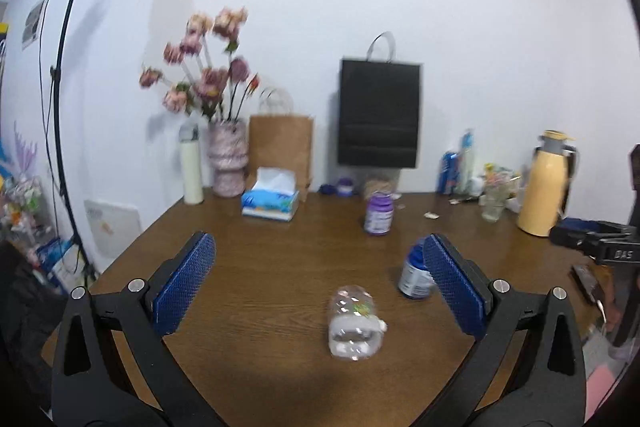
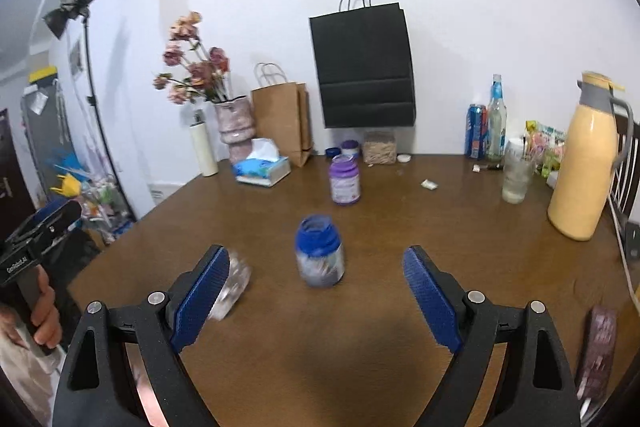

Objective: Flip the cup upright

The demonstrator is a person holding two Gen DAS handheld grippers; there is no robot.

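Left wrist view: left gripper [image 1: 320,273] spread wide, empty, above the table [image 1: 260,247]; clear cup [image 1: 354,325] lies on its side between and just ahead of the pads, mouth toward camera. Blue-lidded jar [image 1: 414,277] stands just beside the right pad. Right gripper [image 2: 316,297] also spread, empty, jar [image 2: 320,255] centred ahead. Risk: cup rolls or squirts out under a pinch on its curved wall; the closing pad may clip the jar.

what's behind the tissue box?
Directly behind the tissue box stands a brown paper bag against the wall, with the pink vase beside it. The bag's lower front is covered by the box.
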